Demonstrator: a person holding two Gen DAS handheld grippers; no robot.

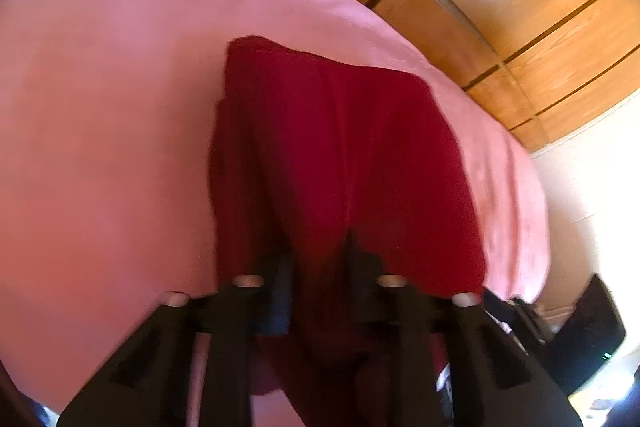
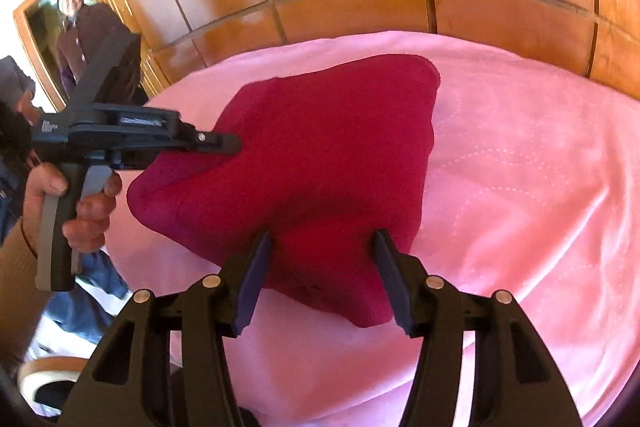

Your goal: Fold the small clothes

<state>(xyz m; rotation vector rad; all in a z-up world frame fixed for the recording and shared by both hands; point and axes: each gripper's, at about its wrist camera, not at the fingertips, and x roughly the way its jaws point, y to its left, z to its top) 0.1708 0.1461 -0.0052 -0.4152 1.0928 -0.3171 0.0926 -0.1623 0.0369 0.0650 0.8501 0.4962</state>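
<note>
My left gripper (image 1: 320,259) is clamped on the dark-red garment (image 2: 320,155), lifting that edge off the pink bedspread (image 2: 520,187). Right gripper (image 2: 322,247): fingers spread wide, straddling the near corner w/o pinching. Cloth is partly folded, bunched.

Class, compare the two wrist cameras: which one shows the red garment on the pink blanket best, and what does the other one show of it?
The right wrist view: the red garment appears nearly whole on the pink blanket, with the left gripper at its edge. The left wrist view shows only blurred, dark cloth running under its own fingers.
</note>
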